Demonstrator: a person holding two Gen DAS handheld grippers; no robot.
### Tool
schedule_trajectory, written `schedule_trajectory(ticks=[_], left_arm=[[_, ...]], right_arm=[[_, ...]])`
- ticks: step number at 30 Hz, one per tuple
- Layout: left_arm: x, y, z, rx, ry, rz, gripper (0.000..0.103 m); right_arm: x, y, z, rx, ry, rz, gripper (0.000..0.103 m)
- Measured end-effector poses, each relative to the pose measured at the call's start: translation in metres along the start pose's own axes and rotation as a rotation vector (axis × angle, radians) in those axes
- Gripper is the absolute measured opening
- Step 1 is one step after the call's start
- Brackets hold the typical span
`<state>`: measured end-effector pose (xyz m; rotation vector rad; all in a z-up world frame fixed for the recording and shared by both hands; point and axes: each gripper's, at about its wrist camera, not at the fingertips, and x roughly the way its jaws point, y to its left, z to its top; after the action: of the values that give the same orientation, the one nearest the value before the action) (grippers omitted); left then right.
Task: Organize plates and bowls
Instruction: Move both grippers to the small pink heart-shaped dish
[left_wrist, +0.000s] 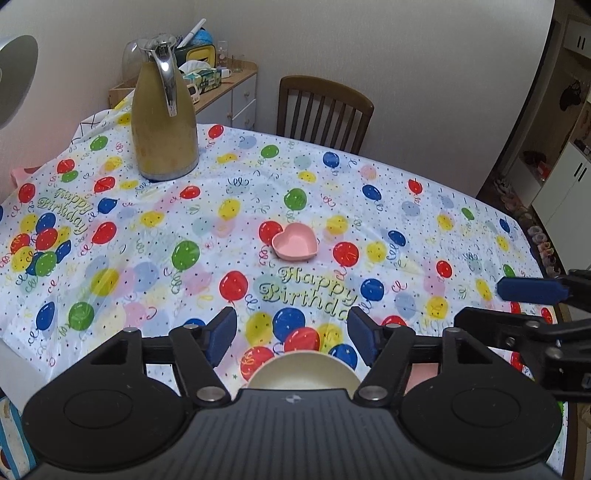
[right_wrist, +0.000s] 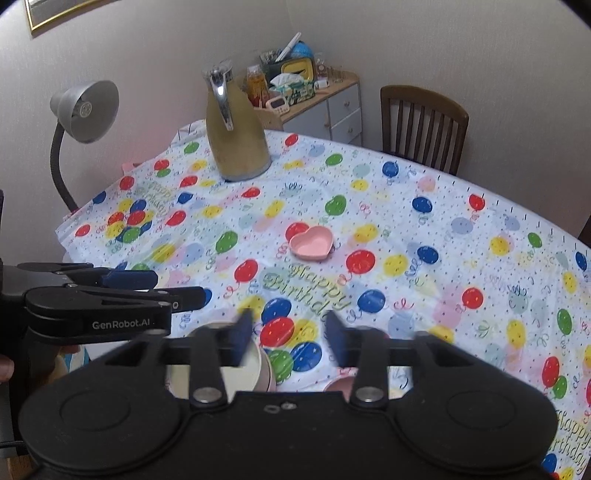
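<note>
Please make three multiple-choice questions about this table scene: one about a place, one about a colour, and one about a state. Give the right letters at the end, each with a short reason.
1. Where does the thermos jug stand, seen from the heart-shaped bowl?
A. farther back and to the left
B. directly against it
C. nearer to the cameras

2. What colour is the heart-shaped bowl?
A. blue
B. pink
C. green

3. In what state is the left gripper?
A. shut on the jug
B. shut on the heart-shaped bowl
C. open, holding nothing

Answers:
1 A: the thermos jug stands near the far left edge of the table, well behind the heart-shaped bowl.
2 B: both views show it pale pink.
3 C: the left gripper has its blue pads spread apart with only tablecloth between them.
</note>
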<state>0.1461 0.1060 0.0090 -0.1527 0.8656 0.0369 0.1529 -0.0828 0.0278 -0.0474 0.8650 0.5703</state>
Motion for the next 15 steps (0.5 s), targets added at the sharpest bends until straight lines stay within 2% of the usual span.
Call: schedule_trajectory(ticks=[1,3,6,10,15], left_arm=[[0.002,0.001,0.003,0.001,-0.002,-0.002,0.066],[0.007,0.003,0.010,0.002,-0.010,-0.006,0.068],[0.016,0.007,0.021,-0.001,-0.030,-0.009,0.078],[0.038,0.017,0.038,-0.020,-0.032,-0.023,0.079],[0.072,0.030,0.060,-0.047,-0.017,-0.021,0.079]], right_arm=[[-0.002,0.000,0.001,-0.006,-0.022,-0.003,0.070],[-0.002,0.002,0.005,-0.037,-0.039,0.001,0.071],[0.001,0.001,0.014,-0.065,-0.052,0.018,0.084],[0.011,-0.002,0.026,-0.084,-0.071,0.003,0.101],[0.038,-0.012,0.047,-0.058,-0.047,-0.048,0.102]])
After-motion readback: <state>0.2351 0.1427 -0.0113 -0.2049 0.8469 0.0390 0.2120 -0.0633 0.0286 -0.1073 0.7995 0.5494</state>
